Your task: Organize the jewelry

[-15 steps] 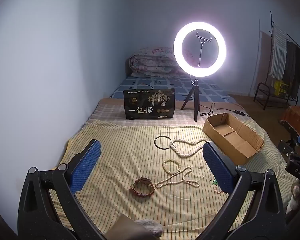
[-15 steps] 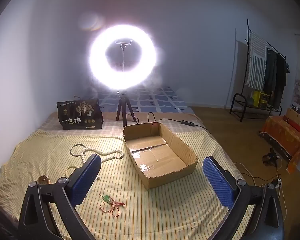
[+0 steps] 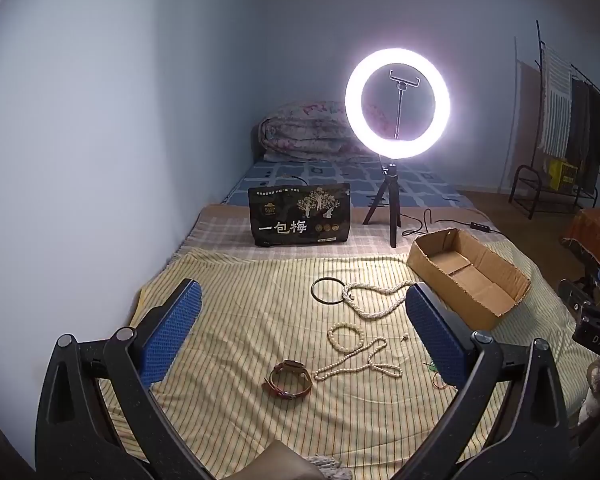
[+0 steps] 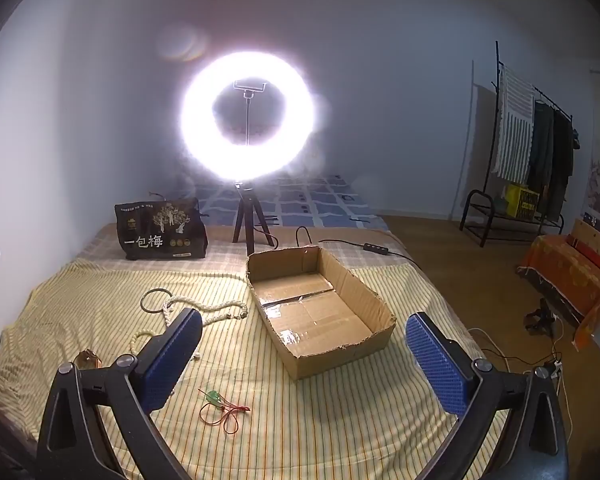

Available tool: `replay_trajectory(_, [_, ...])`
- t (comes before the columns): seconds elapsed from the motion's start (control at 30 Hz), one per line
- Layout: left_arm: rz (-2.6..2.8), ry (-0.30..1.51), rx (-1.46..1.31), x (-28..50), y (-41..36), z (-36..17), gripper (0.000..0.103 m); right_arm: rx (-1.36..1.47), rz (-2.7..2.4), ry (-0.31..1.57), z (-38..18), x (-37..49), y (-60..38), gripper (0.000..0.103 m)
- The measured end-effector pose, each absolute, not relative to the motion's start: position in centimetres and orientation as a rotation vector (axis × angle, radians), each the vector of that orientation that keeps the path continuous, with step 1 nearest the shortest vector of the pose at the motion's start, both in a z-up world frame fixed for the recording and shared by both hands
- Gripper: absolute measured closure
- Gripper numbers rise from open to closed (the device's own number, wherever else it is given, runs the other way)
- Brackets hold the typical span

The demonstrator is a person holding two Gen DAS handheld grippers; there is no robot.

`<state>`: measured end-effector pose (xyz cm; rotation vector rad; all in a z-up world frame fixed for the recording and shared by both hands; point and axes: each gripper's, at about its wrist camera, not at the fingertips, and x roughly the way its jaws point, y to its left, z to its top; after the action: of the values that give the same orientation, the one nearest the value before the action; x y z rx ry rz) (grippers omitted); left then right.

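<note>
Jewelry lies on a yellow striped sheet [image 3: 240, 320]. In the left wrist view I see a brown leather watch [image 3: 287, 379], a thin pearl necklace [image 3: 358, 364], a small pearl bracelet [image 3: 345, 336], a thick pearl necklace [image 3: 374, 298] and a dark bangle [image 3: 327, 290]. An empty cardboard box [image 3: 466, 276] sits to their right. My left gripper [image 3: 300, 336] is open above the watch and pearls. My right gripper [image 4: 302, 354] is open, above the near end of the box [image 4: 320, 312]. A red cord with a green pendant [image 4: 220, 406] lies between its fingers.
A lit ring light on a tripod [image 3: 397, 104] stands behind the box, its cable [image 4: 352, 244] trailing right. A black printed bag [image 3: 299, 215] stands at the back. A folded quilt [image 3: 304, 130] lies beyond. A clothes rack [image 4: 528, 140] and the floor are at the right.
</note>
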<state>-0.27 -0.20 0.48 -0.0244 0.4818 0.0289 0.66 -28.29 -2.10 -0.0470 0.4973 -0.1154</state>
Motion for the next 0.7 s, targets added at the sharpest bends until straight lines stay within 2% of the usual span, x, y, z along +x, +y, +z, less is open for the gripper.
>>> replay_trajectory(0.7, [0.027,0.473,-0.016,-0.11,-0.27,1.41,0.0,-0.054,-0.111,0.498,-1.98,0.46,-28.32,0.0])
